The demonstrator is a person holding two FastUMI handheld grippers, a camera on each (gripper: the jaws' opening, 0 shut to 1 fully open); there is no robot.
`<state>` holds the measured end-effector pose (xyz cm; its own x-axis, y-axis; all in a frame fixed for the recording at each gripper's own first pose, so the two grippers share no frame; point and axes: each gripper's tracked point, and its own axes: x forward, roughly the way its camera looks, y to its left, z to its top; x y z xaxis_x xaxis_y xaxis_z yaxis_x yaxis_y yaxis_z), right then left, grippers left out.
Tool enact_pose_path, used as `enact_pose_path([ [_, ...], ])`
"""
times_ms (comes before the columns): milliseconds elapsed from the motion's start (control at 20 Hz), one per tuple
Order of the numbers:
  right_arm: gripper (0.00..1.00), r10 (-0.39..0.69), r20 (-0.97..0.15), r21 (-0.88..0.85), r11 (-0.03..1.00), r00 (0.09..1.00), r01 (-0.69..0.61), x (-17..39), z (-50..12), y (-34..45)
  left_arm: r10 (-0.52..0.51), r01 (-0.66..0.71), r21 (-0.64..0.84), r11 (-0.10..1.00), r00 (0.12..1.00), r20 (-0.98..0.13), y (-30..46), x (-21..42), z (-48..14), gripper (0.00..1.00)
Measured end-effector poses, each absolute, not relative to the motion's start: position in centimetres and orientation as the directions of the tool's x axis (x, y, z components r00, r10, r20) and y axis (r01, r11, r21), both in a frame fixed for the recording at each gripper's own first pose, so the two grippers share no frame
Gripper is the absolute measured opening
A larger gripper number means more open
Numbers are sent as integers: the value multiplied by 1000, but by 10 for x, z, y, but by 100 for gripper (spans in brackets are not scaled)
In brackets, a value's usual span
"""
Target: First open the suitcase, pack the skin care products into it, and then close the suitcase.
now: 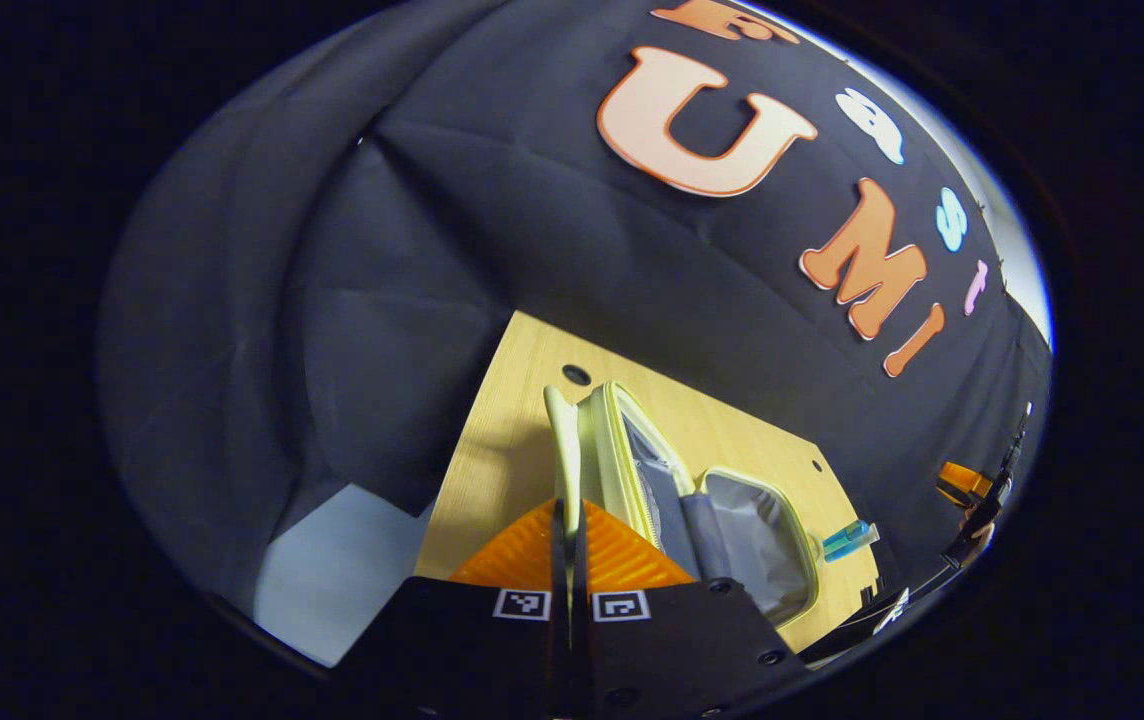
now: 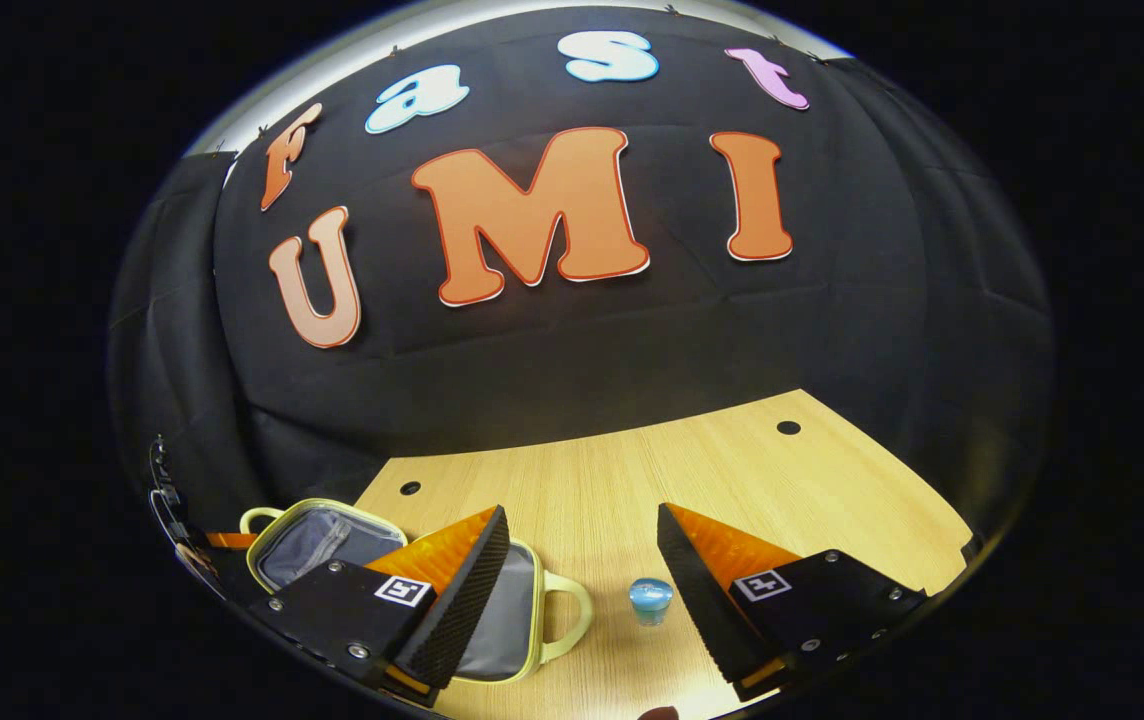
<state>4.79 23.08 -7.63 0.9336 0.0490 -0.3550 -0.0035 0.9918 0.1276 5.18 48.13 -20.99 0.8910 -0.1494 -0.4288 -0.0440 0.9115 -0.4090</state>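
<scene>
One small pale-yellow suitcase point(image 2: 522, 640) with a grey fabric lining lies open on the light wooden table point(image 2: 632, 480), its two halves spread flat and a looped yellow handle point(image 2: 572, 615) at each outer end. In the right gripper view it sits at the near left of the table, partly behind that gripper's left finger. One skin care product shows, a small blue bottle with a rounded cap point(image 2: 650, 600), standing on the bare wood just right of the suitcase and apart from it; in the left gripper view the same bottle point(image 1: 847, 541) lies beyond the far shell. The right gripper point(image 2: 582, 590) hovers low over the table with its fingers spread wide, holding nothing, the bottle between them but nearer the right finger. The left gripper point(image 1: 569, 520) is tilted sharply and its fingers are pressed together on the thin handle point(image 1: 563, 450) at the near end of the suitcase. Several dark round holes point(image 2: 788, 427) dot the tabletop, and the black cloth wall point(image 2: 572, 340) rises behind its far edge.
</scene>
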Motion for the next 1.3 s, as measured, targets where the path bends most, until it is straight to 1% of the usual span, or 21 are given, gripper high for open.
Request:
enact_pose_path([
  [150,95,50,-365,147,989,930,5,44,-78,229,-150,-87,-450,889,873,-464,489,56,-247,2],
  [350,94,37,-372,151,988,928,21,39,-82,223,-162,-150,-506,850,838,-521,502,46,-289,1],
  [450,95,28,-379,138,990,925,27,35,-86,218,-151,-174,-501,848,826,-542,507,45,-304,1],
  [550,94,20,-382,128,991,924,31,32,-86,215,-134,-193,-479,856,812,-568,512,39,-310,9],
  [600,94,16,-383,124,992,924,35,31,-88,211,-128,-196,-473,859,813,-567,516,45,-314,10],
  [650,94,11,-384,121,992,923,39,30,-89,207,-119,-202,-471,859,816,-566,517,44,-308,25],
  [700,94,6,-384,117,992,923,42,29,-90,204,-90,-217,-445,869,815,-573,519,43,-305,25],
  [750,94,0,-383,111,993,924,46,28,-91,199,-47,-235,-405,884,815,-577,525,40,-300,34],
  [850,94,-18,-377,85,995,926,54,28,-92,187,33,-269,-331,904,817,-575,536,45,-289,65],
  [950,95,-27,-377,58,997,926,52,28,-96,175,95,-286,-276,918,832,-547,534,39,-257,96],
  [1100,94,-19,-371,32,999,928,33,29,-99,161,177,-294,-190,937,865,-469,511,42,-202,96],
  [1200,94,-9,-367,21,1000,930,18,31,-100,149,198,-283,-152,947,887,-418,481,48,-164,97],
  [1300,94,0,-361,18,1000,932,7,35,-99,137,210,-264,-117,958,915,-345,445,56,-124,97],
])
